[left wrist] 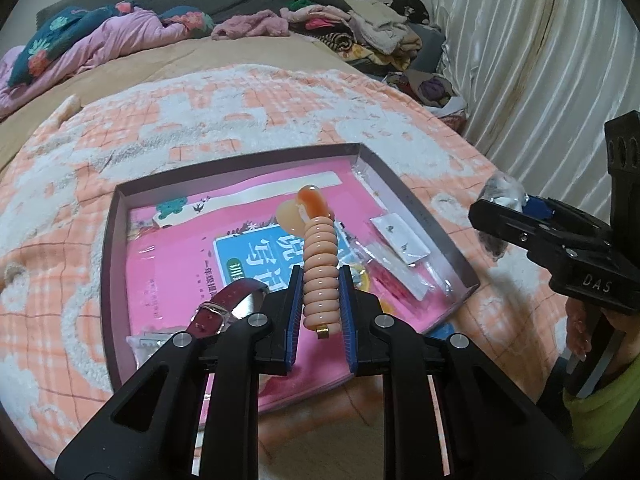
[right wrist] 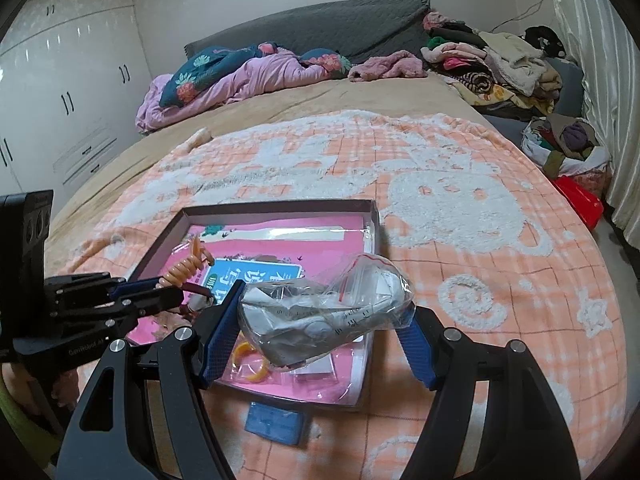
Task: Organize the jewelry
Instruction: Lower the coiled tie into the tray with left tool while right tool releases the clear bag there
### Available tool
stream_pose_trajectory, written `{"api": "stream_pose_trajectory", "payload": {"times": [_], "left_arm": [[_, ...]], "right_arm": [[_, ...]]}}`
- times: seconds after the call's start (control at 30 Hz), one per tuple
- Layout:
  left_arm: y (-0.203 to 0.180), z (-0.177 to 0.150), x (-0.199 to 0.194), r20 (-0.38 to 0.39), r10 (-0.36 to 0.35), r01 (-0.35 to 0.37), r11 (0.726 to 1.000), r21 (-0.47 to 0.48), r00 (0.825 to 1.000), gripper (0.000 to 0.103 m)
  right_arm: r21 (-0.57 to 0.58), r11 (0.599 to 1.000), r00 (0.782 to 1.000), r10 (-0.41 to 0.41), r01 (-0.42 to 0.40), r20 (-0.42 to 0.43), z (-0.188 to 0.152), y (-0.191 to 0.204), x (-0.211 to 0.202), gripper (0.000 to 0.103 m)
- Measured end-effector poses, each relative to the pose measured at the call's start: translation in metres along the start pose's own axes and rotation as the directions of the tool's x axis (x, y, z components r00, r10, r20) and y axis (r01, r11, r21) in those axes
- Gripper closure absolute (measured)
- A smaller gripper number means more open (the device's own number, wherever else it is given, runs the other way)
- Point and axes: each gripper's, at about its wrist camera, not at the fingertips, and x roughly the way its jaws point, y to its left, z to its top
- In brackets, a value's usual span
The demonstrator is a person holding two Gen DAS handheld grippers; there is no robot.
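At the left, the left gripper (left wrist: 320, 292) has its blue pads clamped on a peach-coloured coiled bracelet (left wrist: 319, 268), a glossy spiral of plump rings standing nearly upright between the pads, with an amber-orange bead and a pale disc at its far end and a small gold clasp at its near end. It hangs above the shallow dark-walled box (left wrist: 110, 248) lying on the orange-and-white checked blanket (left wrist: 240, 112); a pink book (left wrist: 168, 264) lines the box floor, and a dark red strap with a metal buckle (left wrist: 224, 310) lies at its near left (partly hidden by the fingers). Farther right in the box rest small clear packets (left wrist: 400, 240). At the right, the right gripper (right wrist: 320, 320) grasps a crumpled clear zip bag (right wrist: 324, 312) with grey-white contents, held over the box's near right corner.
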Motion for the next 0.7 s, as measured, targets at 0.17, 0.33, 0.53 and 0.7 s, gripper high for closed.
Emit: {"api": "stream_pose_trajectory", "payload": {"times": [0.17,0.33,0.53,0.7], "left_arm": [[0.007,-0.003,0.011,-0.028,0.016,-0.017,1.000,-0.012,0.999,0.092],[0.014,-0.005,0.016,-0.038,0.031,-0.032,0.999,-0.026,0.999,0.092],[0.027,-0.002,0.020,-0.042,0.056,-0.058,0.997,-0.052,0.998,0.092],[0.036,0.001,0.024,-0.046,0.074,-0.077,0.994,-0.072,0.996,0.092]], "right_arm": [[-0.021,1.000,1.000,0.010,-0.011,-0.025,-0.003,0.005,0.012,0.033],[-0.032,0.999,0.998,0.025,-0.027,-0.052,-0.007,0.011,0.023,0.033],[-0.055,0.997,0.995,0.046,-0.051,-0.085,-0.010,0.019,0.040,0.033],[-0.069,0.996,0.992,0.043,-0.051,-0.119,-0.014,0.022,0.053,0.033]]}}
